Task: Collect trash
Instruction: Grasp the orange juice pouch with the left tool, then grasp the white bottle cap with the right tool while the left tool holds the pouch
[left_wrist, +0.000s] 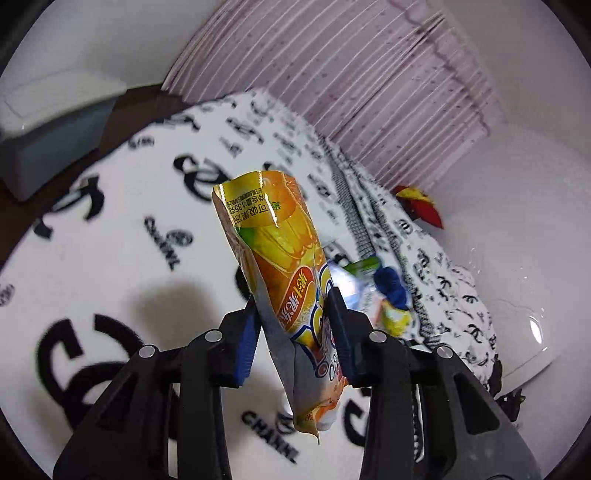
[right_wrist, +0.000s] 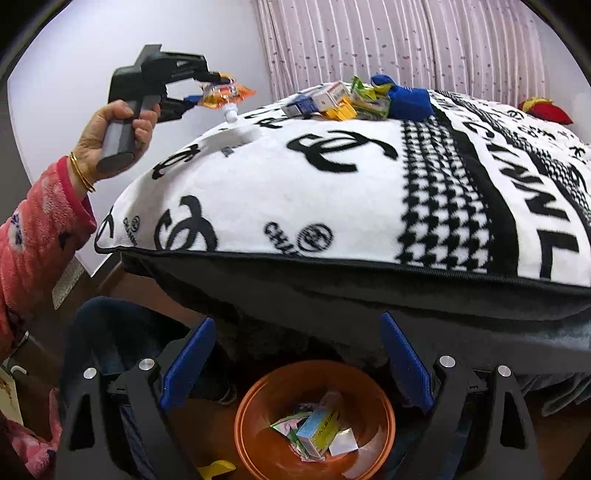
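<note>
Trash for collection is split across three places. I have the left gripper (left_wrist: 295, 332) clamped on an orange jelly pouch (left_wrist: 273, 266), its blue pads (left_wrist: 245, 343) pressing both sides of the wrapper; from the right wrist view the same pouch (right_wrist: 221, 96) hangs clear of the bed, its white spout pointing down. A hand (right_wrist: 110, 129) in a pink patterned sleeve (right_wrist: 33, 236) grips that tool's handle. More litter (right_wrist: 343, 99), small cartons and green wrappers, lies in a heap on the black-and-white blanket (right_wrist: 295, 184) near a blue cloth bundle (right_wrist: 406, 99) and the striped curtain (right_wrist: 406, 40). I keep the right gripper (right_wrist: 295, 369) above an orange bin (right_wrist: 243, 417) on the floor beside the bed, fingers spread wide with nothing between them. The bin already contains a yellow-blue box (right_wrist: 319, 424) and scraps.
</note>
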